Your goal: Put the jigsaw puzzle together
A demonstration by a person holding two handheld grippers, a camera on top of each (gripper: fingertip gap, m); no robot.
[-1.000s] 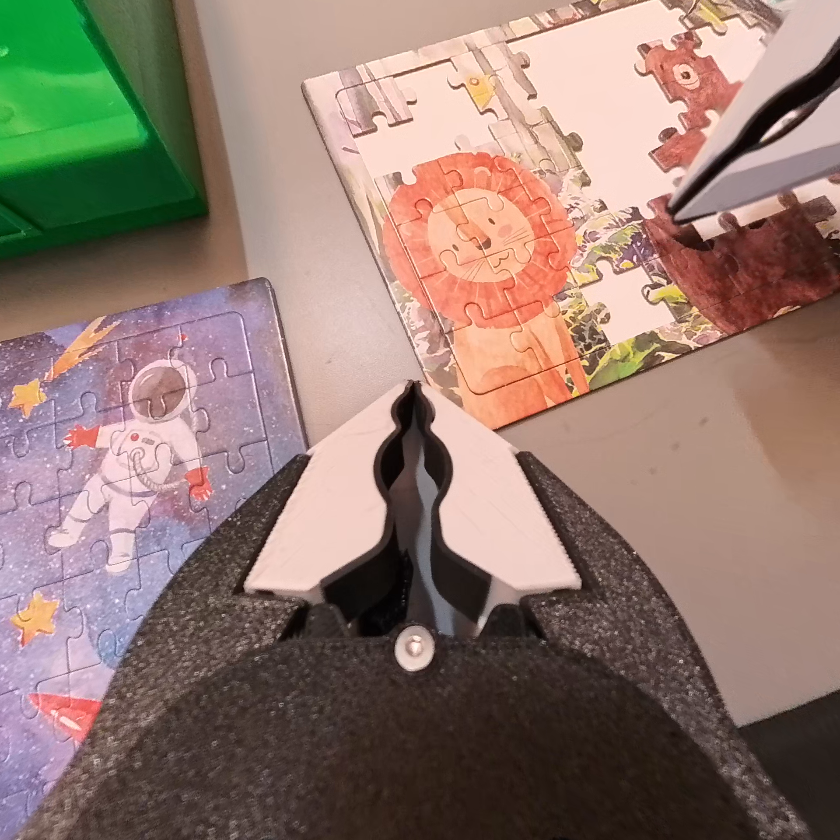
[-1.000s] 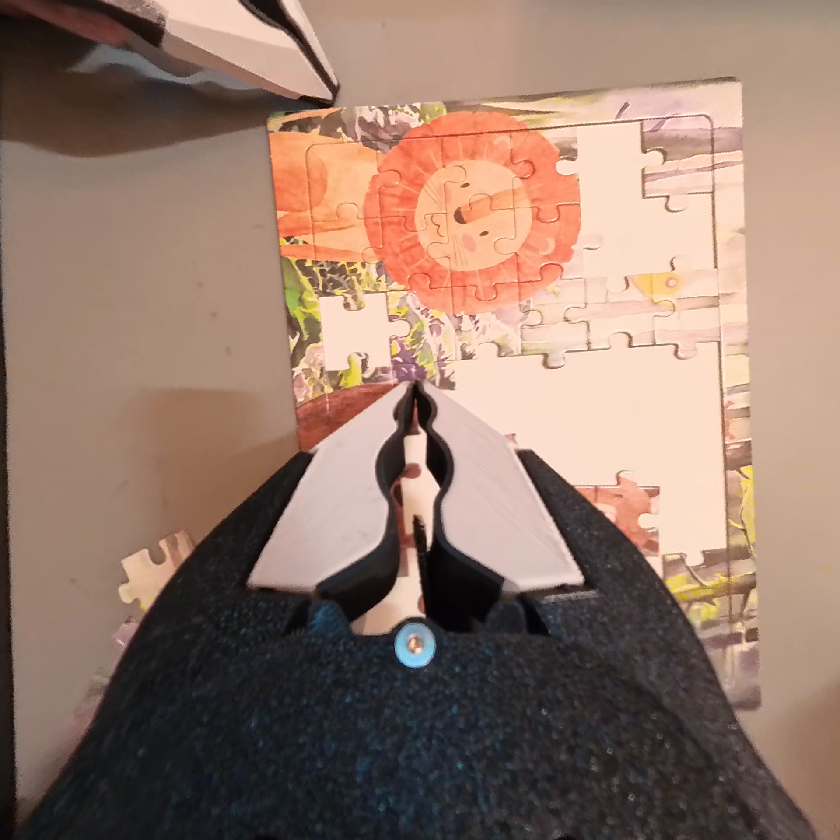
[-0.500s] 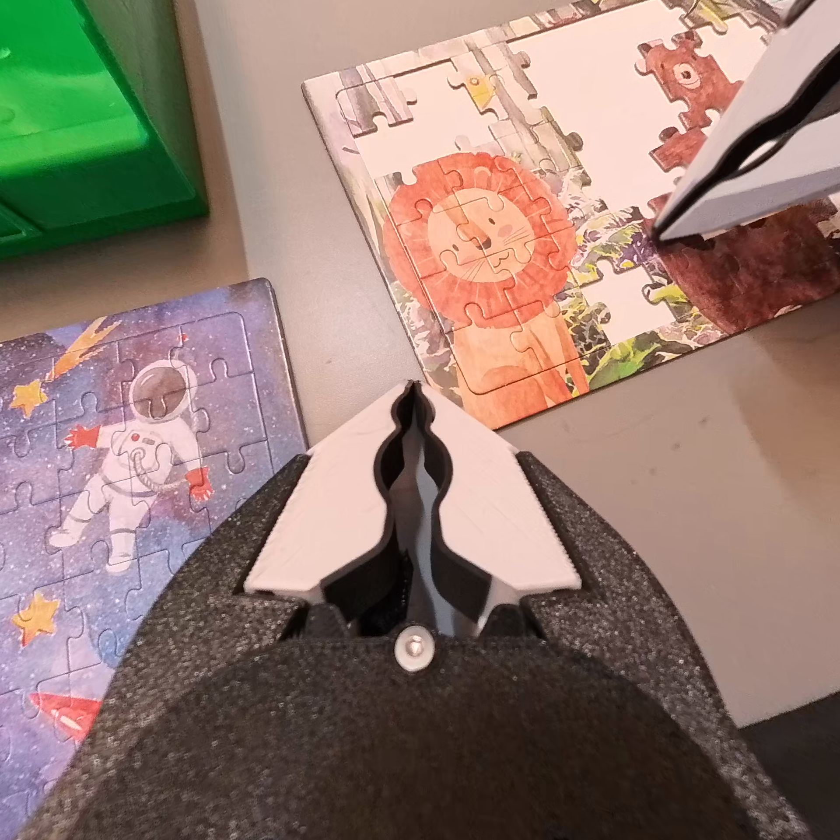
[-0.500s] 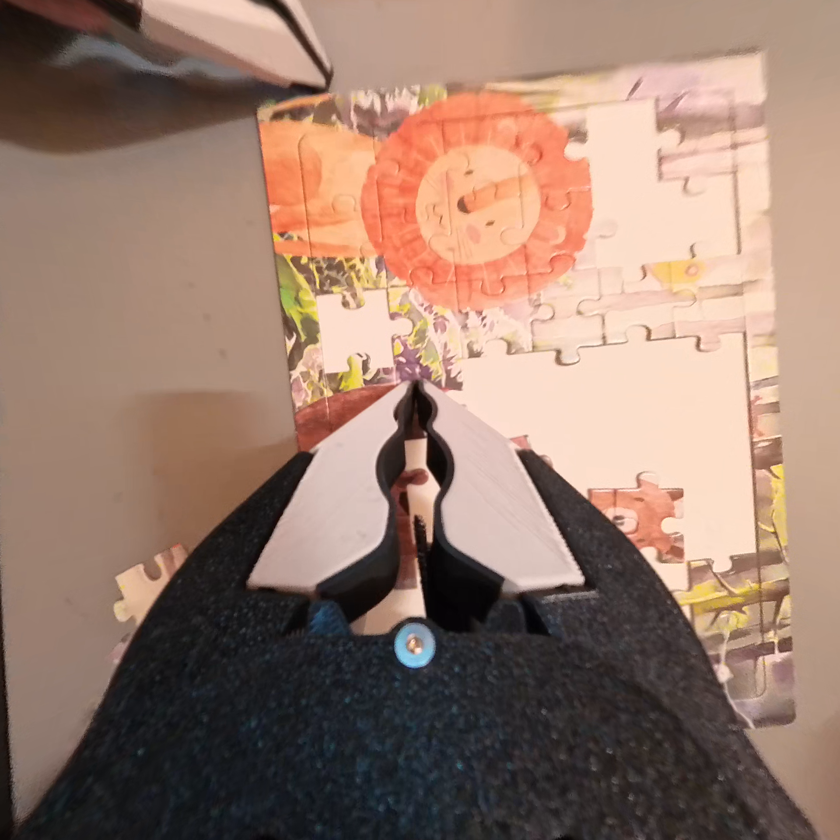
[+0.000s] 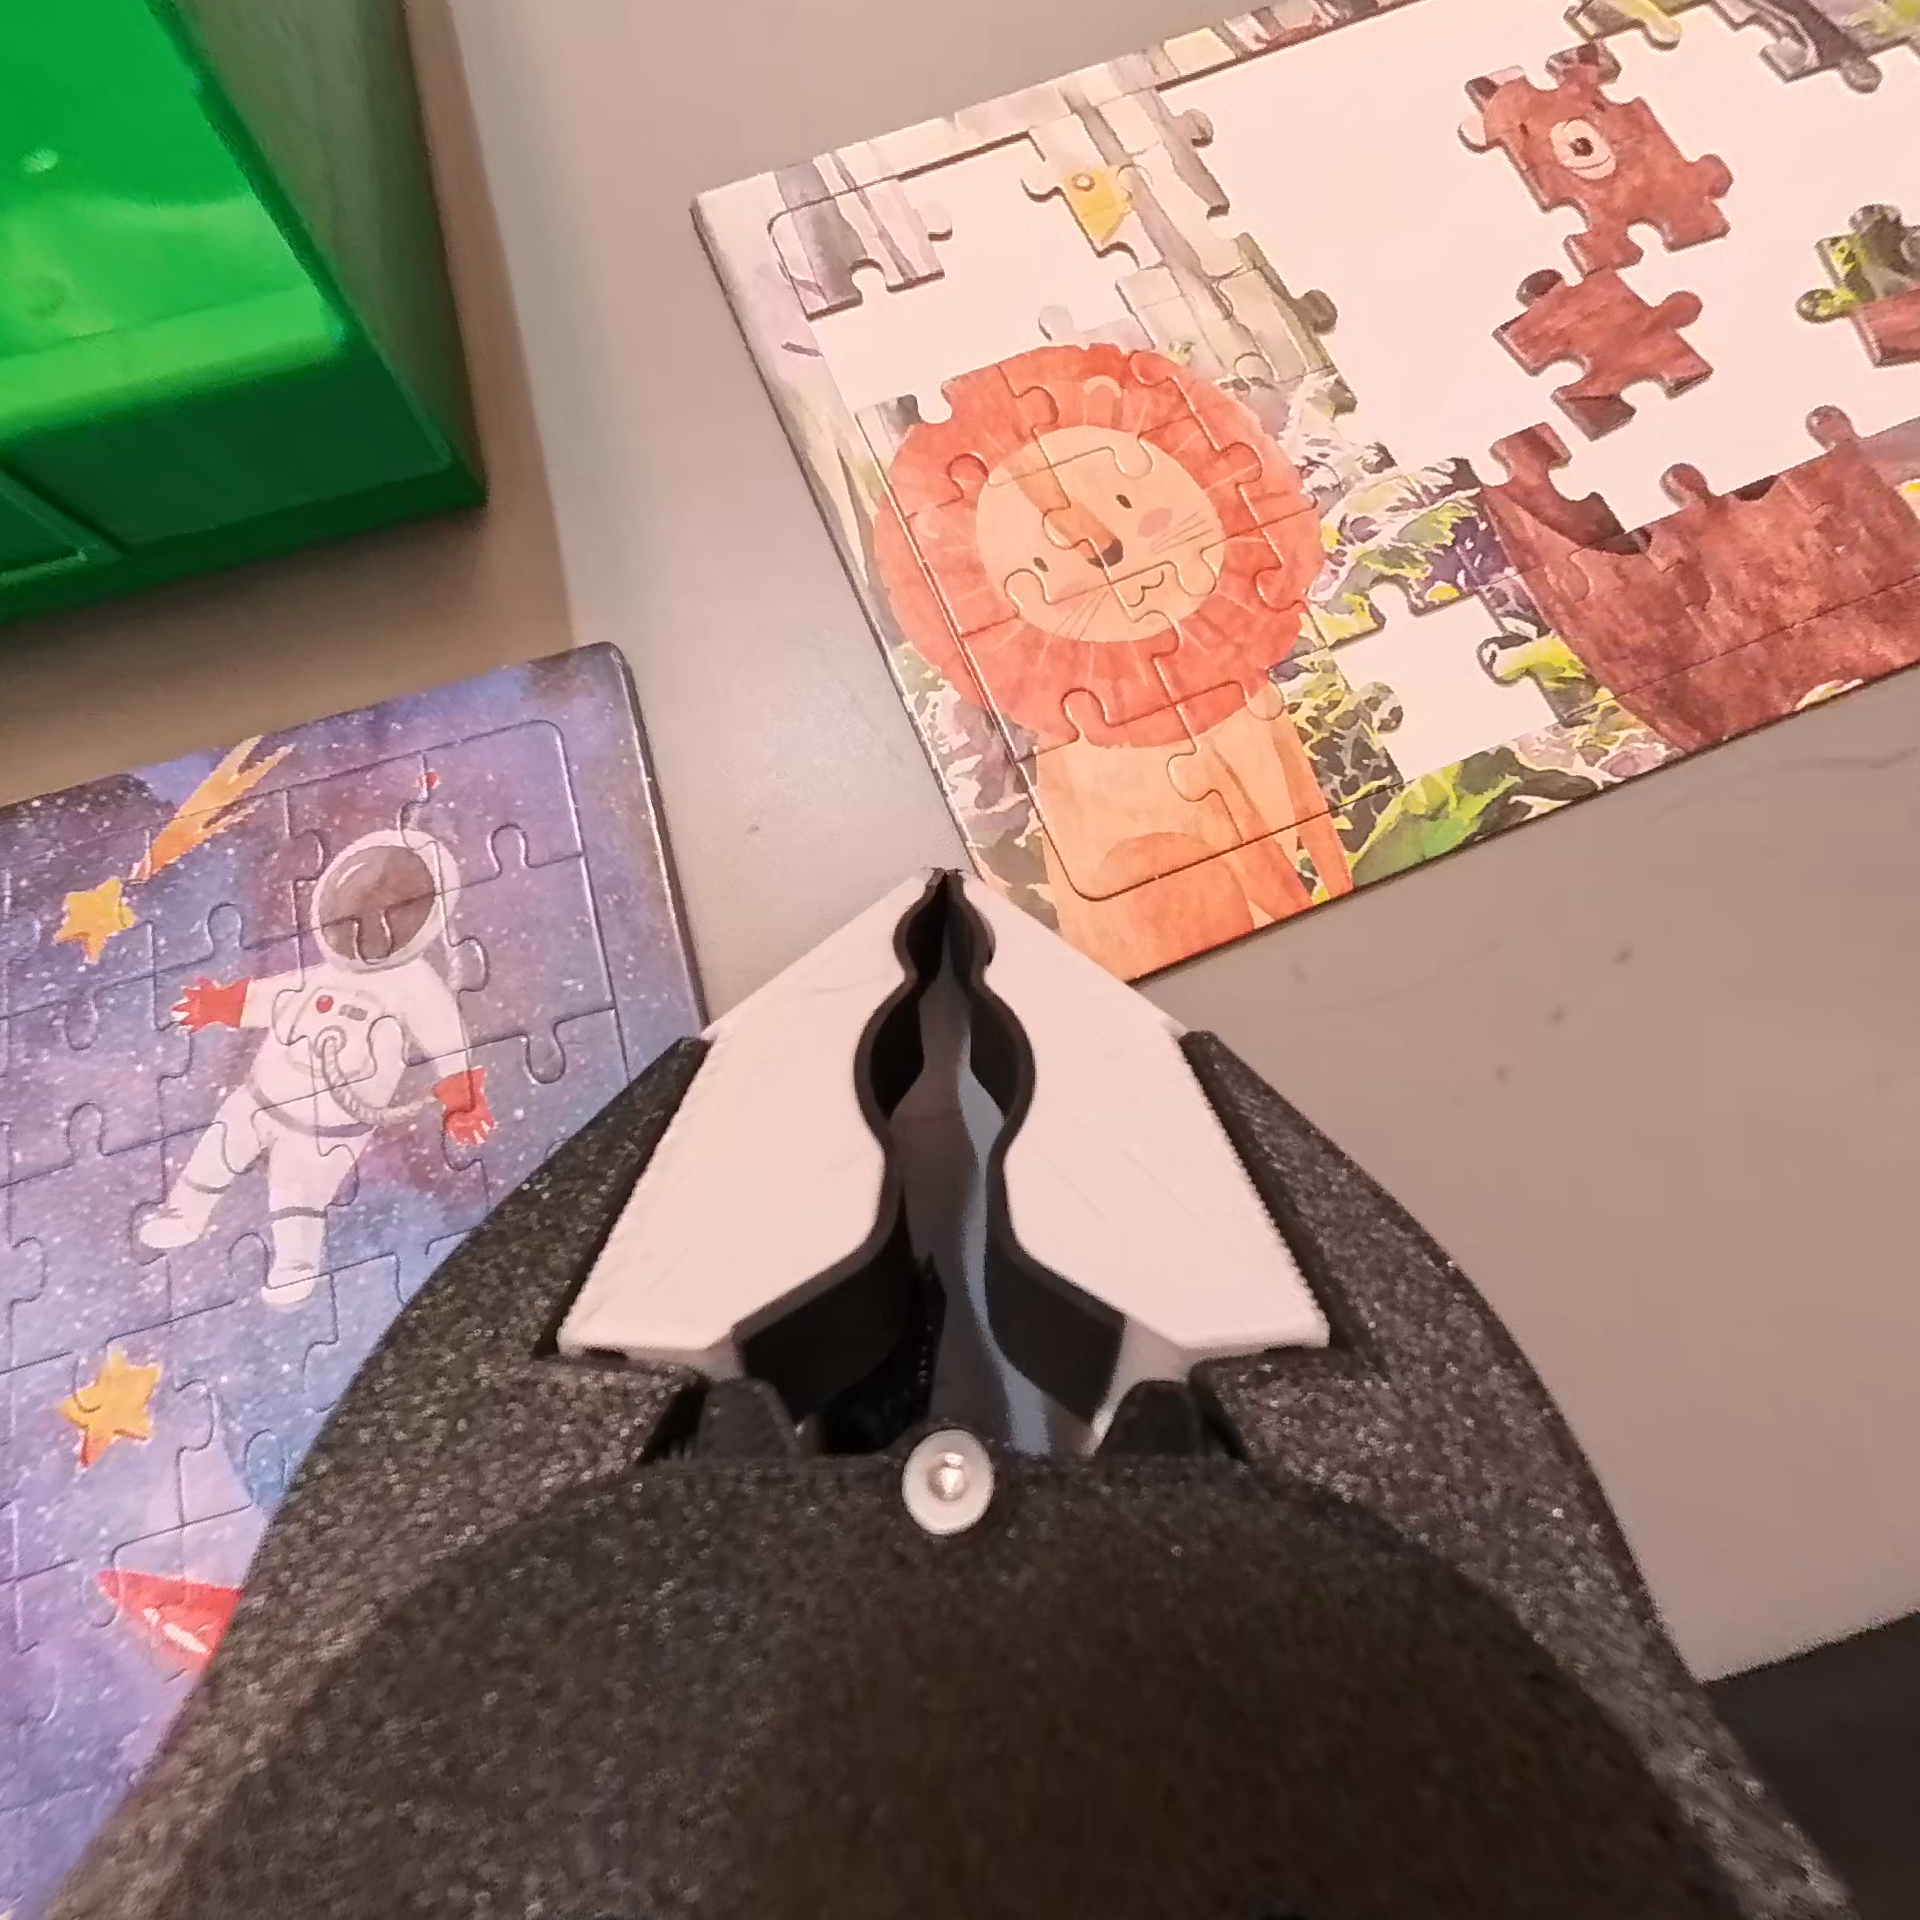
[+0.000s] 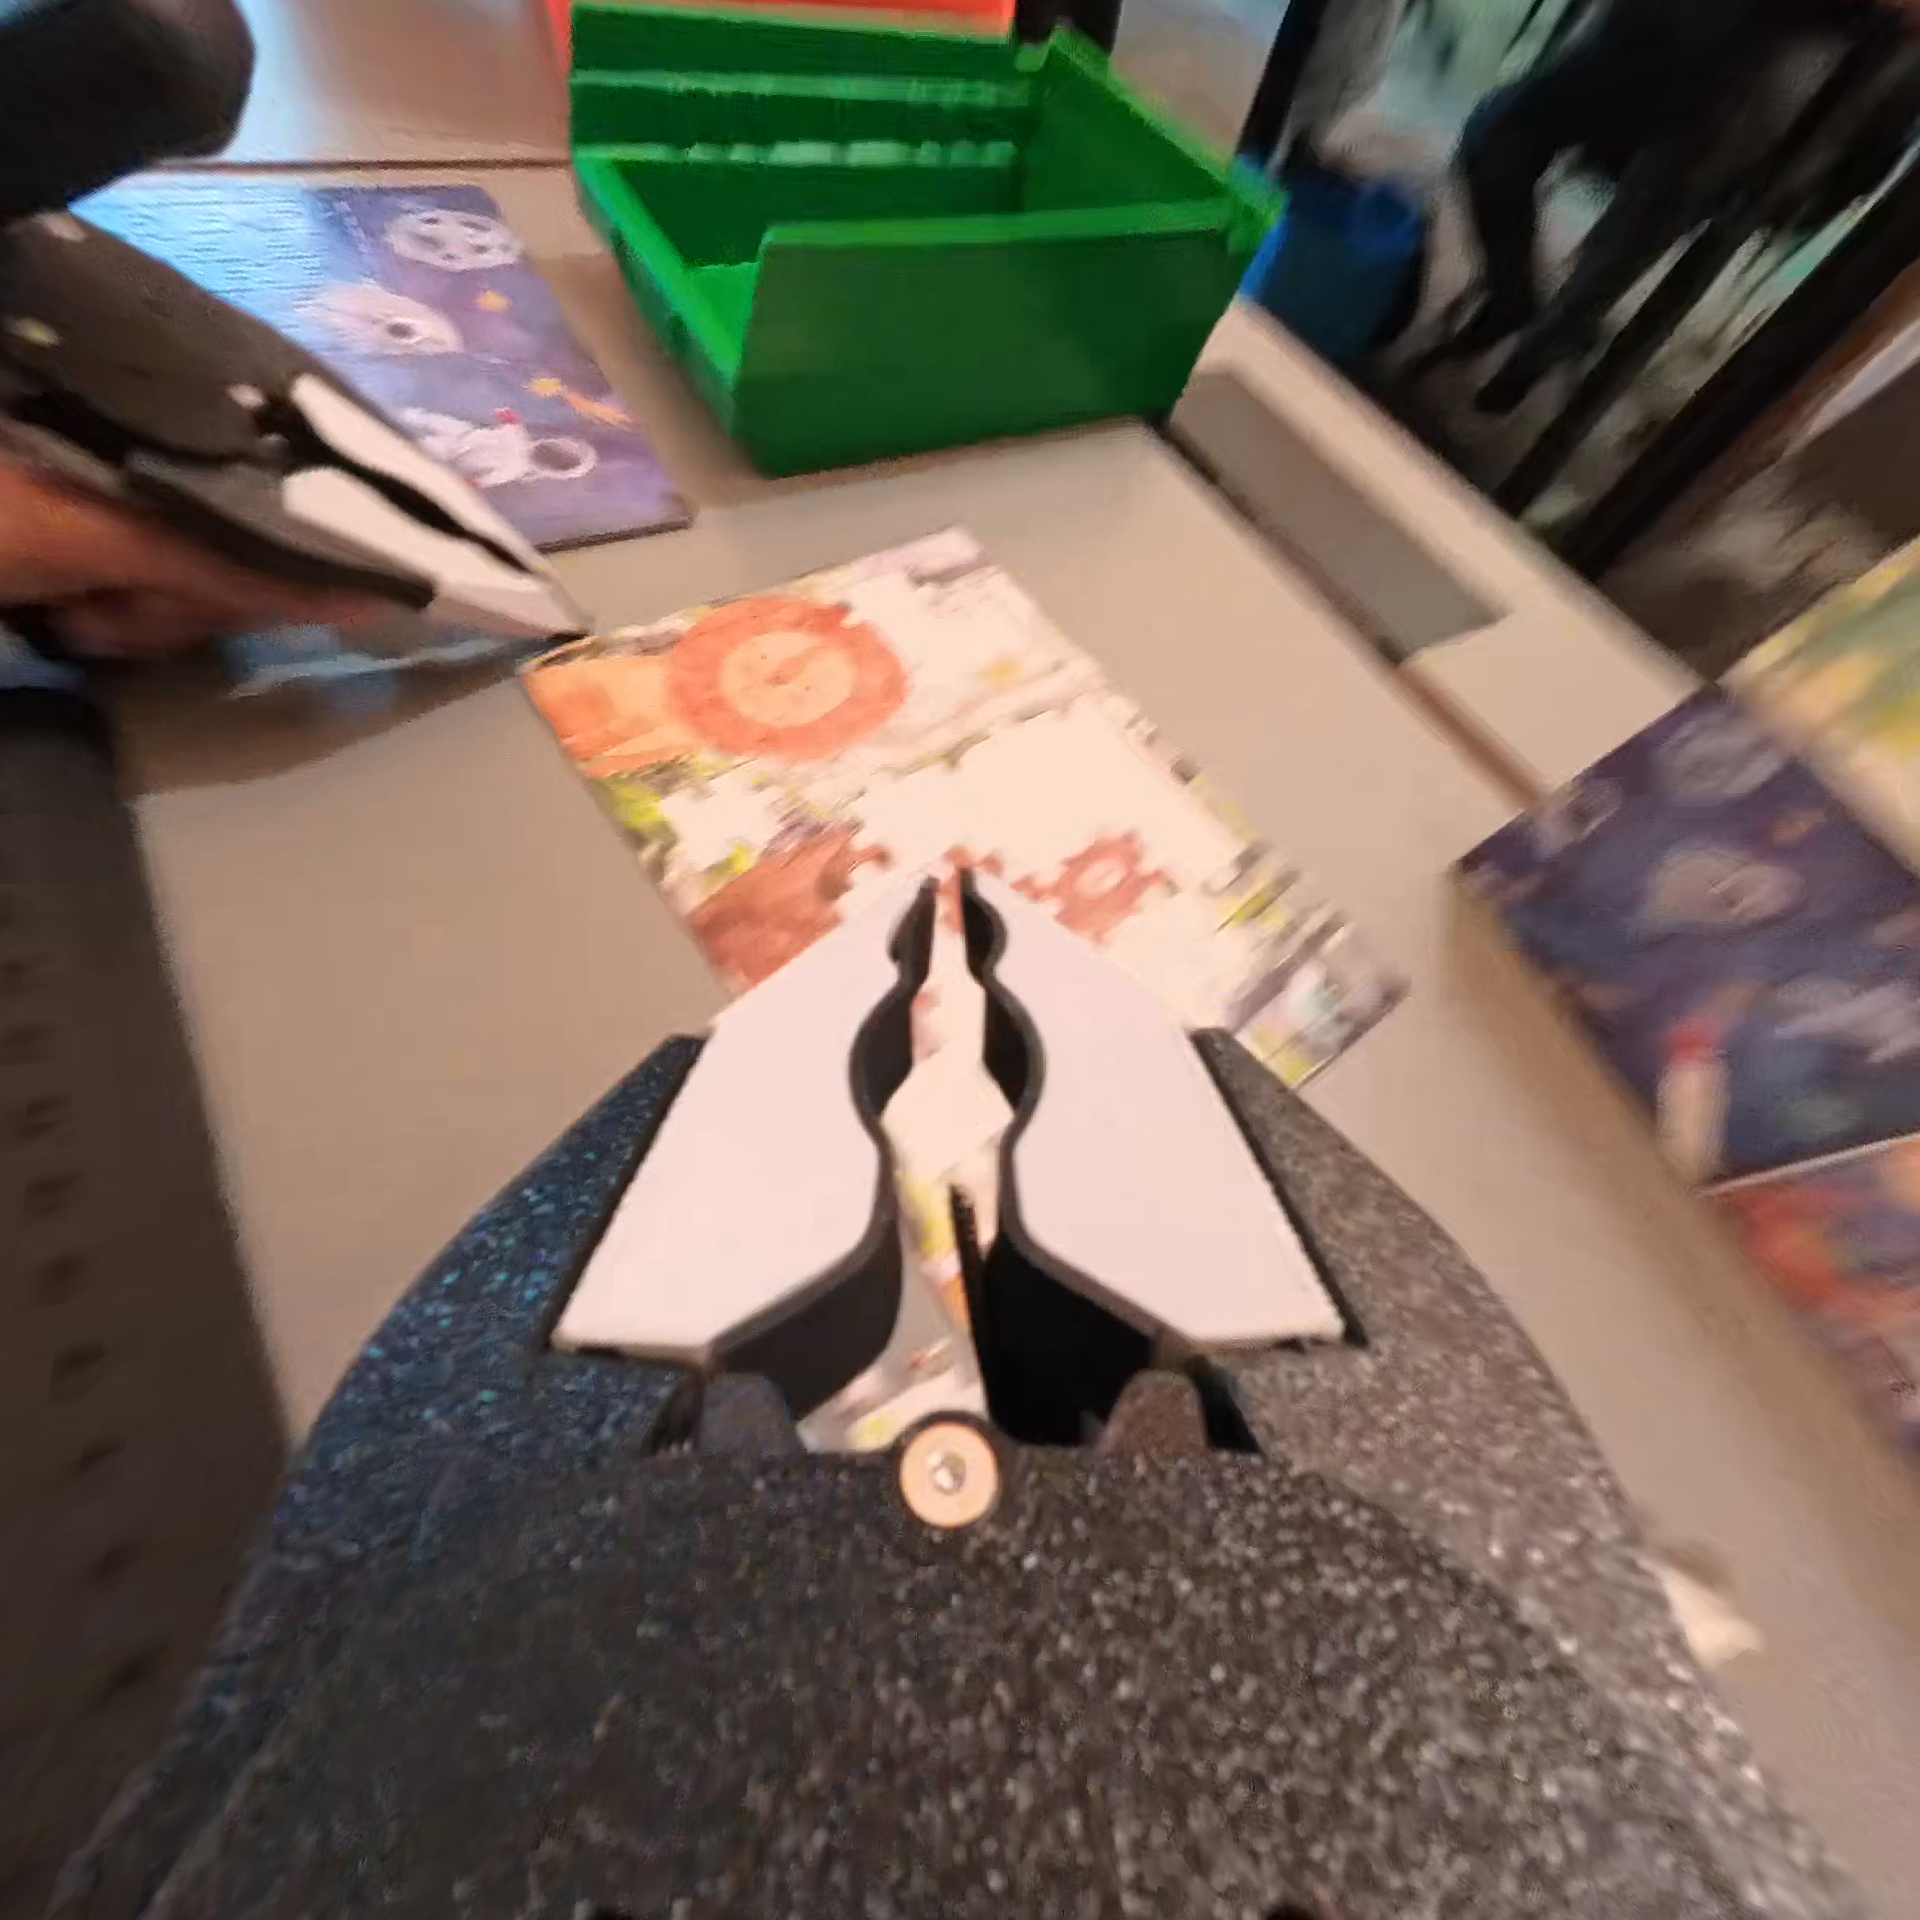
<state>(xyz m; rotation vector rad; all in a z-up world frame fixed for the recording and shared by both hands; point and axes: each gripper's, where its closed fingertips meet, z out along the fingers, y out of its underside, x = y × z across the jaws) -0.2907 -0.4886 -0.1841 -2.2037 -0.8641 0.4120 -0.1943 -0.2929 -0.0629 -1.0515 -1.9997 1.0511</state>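
Lion puzzle half built, both grippers empty

The jigsaw puzzle lies flat on the table; left gripper waits closed beside its corner, right gripper hovers narrowly parted, likely between pieces

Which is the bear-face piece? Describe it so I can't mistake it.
Find the lion puzzle board beside the green bin. In its big white gap past the lion's head lie two loose brown pieces. The bear-face piece is the farther one; unlike the plain brown piece, it shows an eye.
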